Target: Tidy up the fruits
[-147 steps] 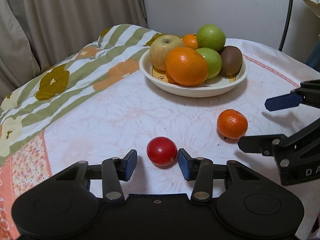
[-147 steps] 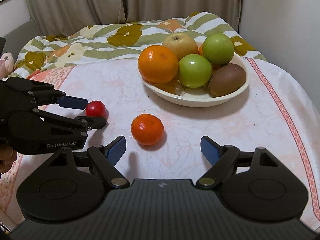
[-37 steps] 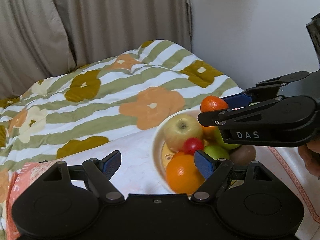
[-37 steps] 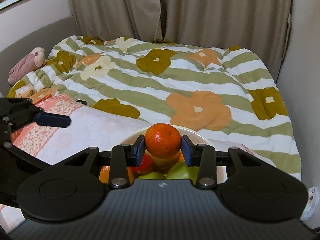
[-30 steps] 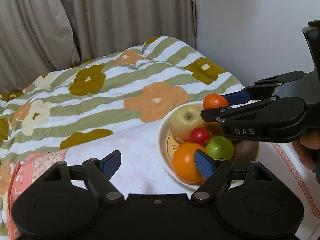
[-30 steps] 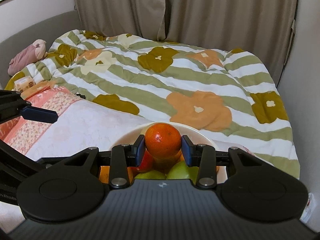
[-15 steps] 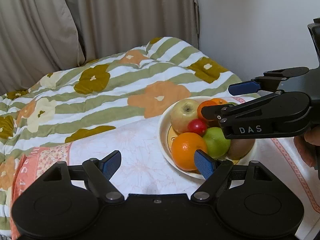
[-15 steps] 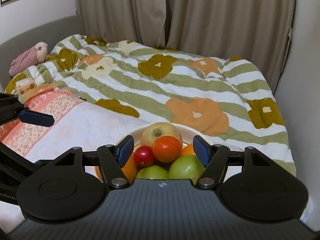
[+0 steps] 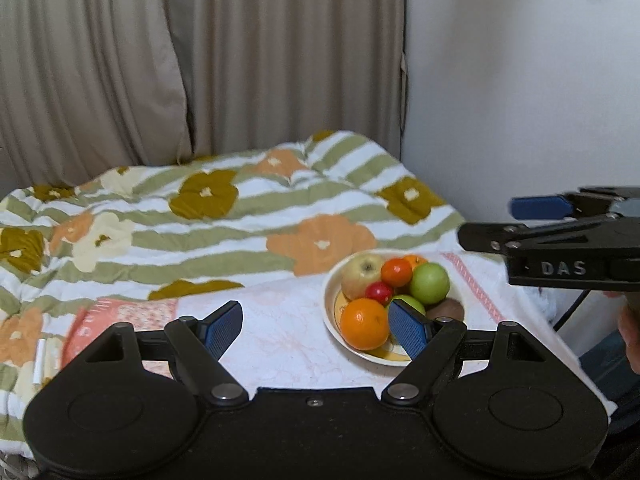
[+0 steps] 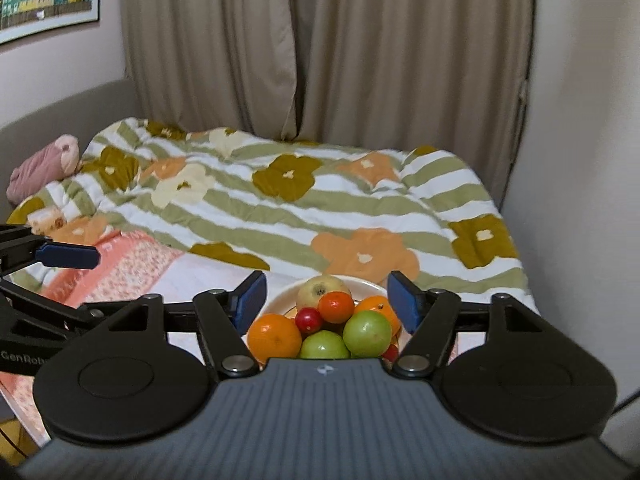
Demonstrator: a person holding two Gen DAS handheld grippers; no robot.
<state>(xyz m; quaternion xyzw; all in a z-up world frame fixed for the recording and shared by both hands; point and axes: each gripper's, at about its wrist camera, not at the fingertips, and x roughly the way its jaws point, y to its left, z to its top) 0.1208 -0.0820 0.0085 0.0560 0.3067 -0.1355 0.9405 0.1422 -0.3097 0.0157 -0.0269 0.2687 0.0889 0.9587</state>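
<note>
A cream bowl on the white tablecloth holds the fruit: a yellow apple, a small tangerine on top, a red tomato, a big orange, green apples and a kiwi. The bowl also shows in the right wrist view, with tangerine and tomato. My left gripper is open and empty, above the table, left of the bowl. My right gripper is open and empty, raised above the bowl.
A striped floral quilt covers the bed behind the table. Curtains hang at the back and a white wall stands to the right. A pink plush lies at the far left.
My right gripper opened and left the tangerine on top of the fruit pile. Both grippers have since pulled back and up, away from the bowl.
</note>
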